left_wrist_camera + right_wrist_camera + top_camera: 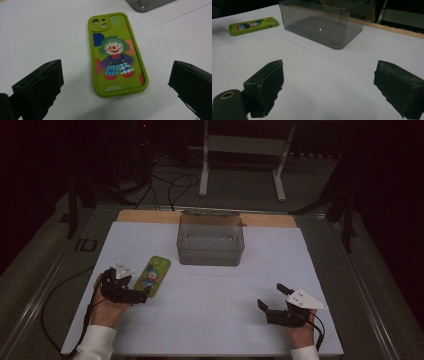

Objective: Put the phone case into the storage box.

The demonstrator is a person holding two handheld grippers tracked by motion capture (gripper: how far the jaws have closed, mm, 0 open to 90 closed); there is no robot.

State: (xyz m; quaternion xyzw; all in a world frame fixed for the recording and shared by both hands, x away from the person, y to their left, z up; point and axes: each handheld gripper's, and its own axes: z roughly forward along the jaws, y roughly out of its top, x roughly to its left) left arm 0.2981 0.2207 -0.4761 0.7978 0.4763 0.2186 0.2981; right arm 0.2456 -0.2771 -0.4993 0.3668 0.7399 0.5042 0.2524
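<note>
On your left, your left hand (105, 307) holds the left gripper (136, 296) low over the white table surface (210, 320), its jaws spread wide and holding nothing. Just beyond that gripper, to its far right, lies the green rubbery phone case printed with a clown figure (153, 275), flat on the table with the printed back facing up; in the left gripper view the case (115, 53) sits between the two open jaws but ahead of them, touching neither, its camera cut-out at the far end. Farther right and toward the far edge stands the smoky transparent rectangular plastic box (210, 240), upright and open-topped, well apart from the case. At the near right, your right hand (302, 332) holds the right gripper (270, 298), its jaws also spread apart over bare table, with the box (324, 25) far ahead.
</note>
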